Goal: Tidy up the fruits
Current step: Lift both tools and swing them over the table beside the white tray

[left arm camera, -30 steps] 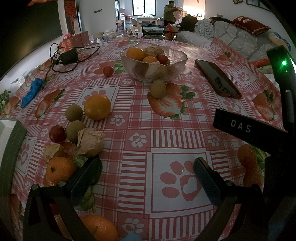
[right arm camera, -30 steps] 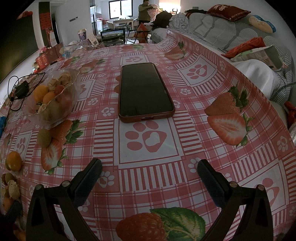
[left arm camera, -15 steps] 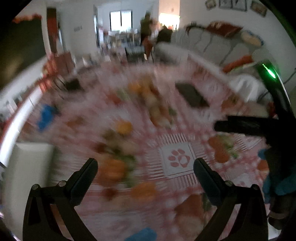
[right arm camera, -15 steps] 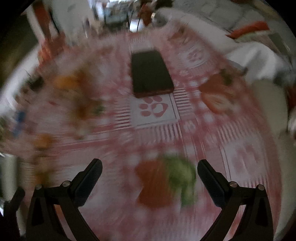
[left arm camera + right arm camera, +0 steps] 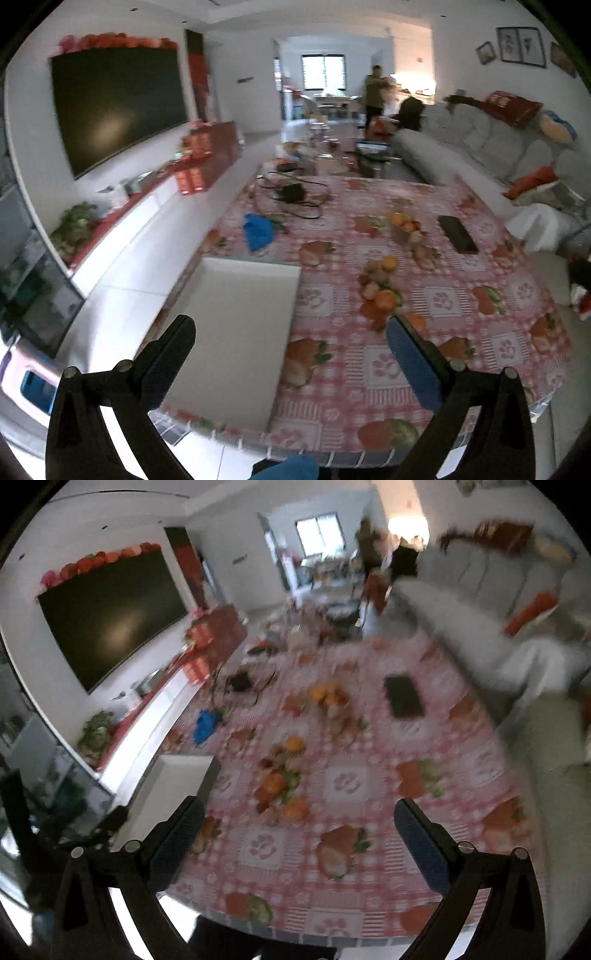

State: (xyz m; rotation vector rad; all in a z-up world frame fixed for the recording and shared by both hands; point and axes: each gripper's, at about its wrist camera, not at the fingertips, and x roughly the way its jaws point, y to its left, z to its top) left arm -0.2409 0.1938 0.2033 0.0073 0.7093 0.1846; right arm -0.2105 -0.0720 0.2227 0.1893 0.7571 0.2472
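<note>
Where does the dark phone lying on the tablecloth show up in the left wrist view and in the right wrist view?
Left wrist view: the phone lies right of centre, at the table's far right, just right of the fruit bowl.
Right wrist view: the phone sits above centre, also right of the bowl.
Shared landmark: the blue cloth near the table's left edge.

Glossy plastic tablecloth (image 5: 436, 373); matt black fingers (image 5: 173, 343); smooth white box (image 5: 236, 332); glossy phone (image 5: 457, 233).
</note>
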